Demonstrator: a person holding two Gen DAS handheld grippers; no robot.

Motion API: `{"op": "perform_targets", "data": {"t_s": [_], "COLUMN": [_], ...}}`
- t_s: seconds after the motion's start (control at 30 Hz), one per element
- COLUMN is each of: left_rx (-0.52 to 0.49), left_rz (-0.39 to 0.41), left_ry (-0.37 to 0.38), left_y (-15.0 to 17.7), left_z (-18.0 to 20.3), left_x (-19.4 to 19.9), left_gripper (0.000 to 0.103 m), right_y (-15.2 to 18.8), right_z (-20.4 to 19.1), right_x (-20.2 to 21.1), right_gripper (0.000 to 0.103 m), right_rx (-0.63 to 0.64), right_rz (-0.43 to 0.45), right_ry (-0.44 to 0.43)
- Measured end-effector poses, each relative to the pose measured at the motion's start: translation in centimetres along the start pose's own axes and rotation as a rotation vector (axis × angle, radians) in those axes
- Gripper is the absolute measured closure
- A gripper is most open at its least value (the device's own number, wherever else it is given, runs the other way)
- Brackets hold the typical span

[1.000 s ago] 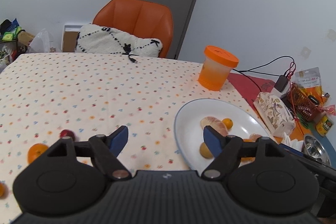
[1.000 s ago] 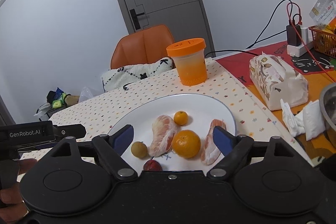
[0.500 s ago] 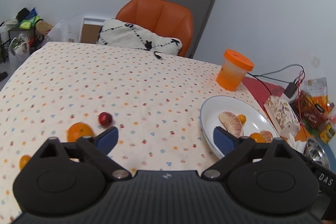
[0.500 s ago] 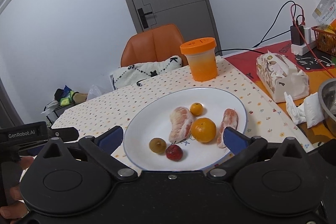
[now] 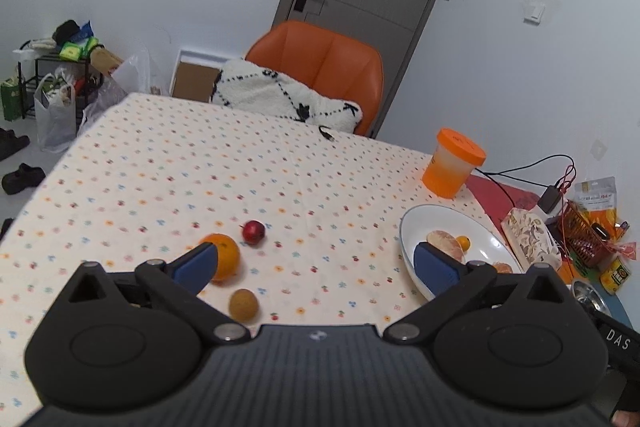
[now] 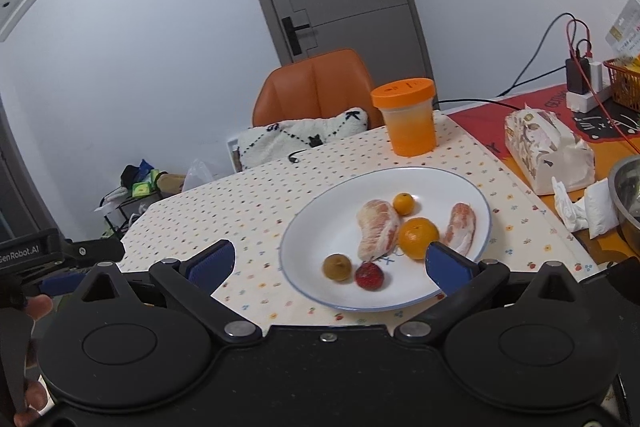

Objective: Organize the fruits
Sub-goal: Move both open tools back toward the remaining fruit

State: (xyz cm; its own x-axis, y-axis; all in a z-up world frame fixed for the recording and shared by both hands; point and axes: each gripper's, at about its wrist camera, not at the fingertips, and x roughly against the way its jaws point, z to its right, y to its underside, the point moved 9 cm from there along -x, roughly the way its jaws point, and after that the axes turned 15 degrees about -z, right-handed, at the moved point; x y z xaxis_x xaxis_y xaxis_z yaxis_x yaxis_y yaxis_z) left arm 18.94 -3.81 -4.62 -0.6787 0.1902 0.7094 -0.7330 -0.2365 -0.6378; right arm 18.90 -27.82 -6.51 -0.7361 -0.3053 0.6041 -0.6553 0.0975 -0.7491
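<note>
Both my jaws gape wide, empty — left gripper (image 5: pixel 316 263) over the round orange fruit (image 5: pixel 225 255), right gripper (image 6: pixel 327 263) at the white round plate (image 6: pixel 308 227).

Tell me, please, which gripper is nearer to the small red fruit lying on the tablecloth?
Left: the left gripper hovers just behind the red fruit; the right gripper faces the plate.

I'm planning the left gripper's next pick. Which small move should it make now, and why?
Probably ease the open left gripper down and forward around the orange by its left finger. The orange, a red fruit and a brown fruit lie loose on the tablecloth, while the other fruit sits on the white plate.
</note>
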Motion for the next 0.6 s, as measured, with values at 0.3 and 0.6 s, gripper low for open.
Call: {"op": "perform_targets", "data": {"t_s": [0.3,0.6], "left_rx": [-0.008,-0.008], "left_rz": [0.021,0.020], "left_ry": [-0.022,-0.061], "left_y": [0.2,0.9], "left_z": [-2.2,-4.6], "left_x": [2.8,4.5], "left_gripper": [0.000,0.000], "right_y": [0.7,1.2], "right_z": [-2.2,-4.2], "right_x": [0.6,0.9], "right_gripper": [0.000,0.000], "right_rx": [0.037,0.074], "right_rz": [-0.021,-0.037], "right_ry": [-0.024,-0.048]}}
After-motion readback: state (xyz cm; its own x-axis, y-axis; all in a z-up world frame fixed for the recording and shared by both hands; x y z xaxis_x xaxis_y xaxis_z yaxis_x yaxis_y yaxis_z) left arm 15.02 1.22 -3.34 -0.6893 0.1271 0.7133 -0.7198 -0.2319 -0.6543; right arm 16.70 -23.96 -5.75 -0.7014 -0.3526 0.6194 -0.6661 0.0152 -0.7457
